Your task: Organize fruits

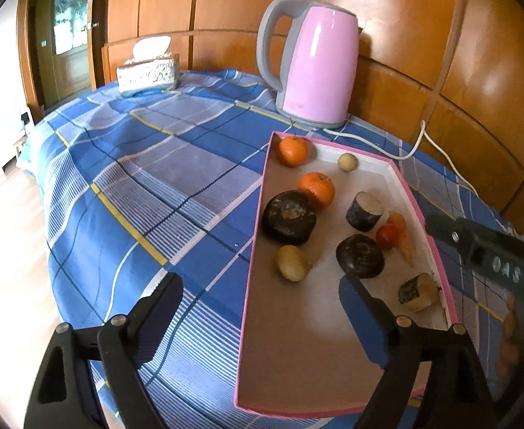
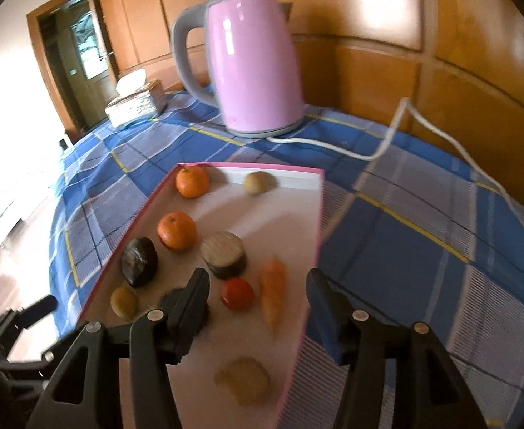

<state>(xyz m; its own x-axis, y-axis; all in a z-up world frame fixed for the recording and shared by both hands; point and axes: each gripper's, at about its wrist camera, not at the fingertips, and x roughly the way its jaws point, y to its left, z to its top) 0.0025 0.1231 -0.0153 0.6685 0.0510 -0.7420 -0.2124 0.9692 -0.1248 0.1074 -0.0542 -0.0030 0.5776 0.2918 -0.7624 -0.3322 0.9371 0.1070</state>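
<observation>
While both claws are hanging over the near end of the pink-rimmed tray [image 1: 258, 214], which is lying on the blue plaid cloth [image 1: 137, 178] near the table's back right corner, nothing is sitting between either pair of fingers. Toward the back left corner a tissue box [image 1: 149, 71] is standing, and a pink kettle [image 1: 312, 64] is standing at the back edge just behind the tray, its white cord [image 1: 423, 143] trailing off to the right. The left claw [image 1: 262, 296] is gaping wide and empty, one finger over the cloth, the other over the tray floor. Inside the tray, two oranges [image 1: 292, 151] are lying along the left wall with a dark round fruit [image 1: 288, 216] and a small yellowish fruit [image 1: 291, 262] nearer; a cut dark-skinned piece [image 1: 364, 211], a red tomato [image 1: 387, 236] and a small carrot [image 1: 401, 236] are lying toward the right wall. The right claw [image 2: 258, 304] is standing partly open and empty above the tomato and carrot.
</observation>
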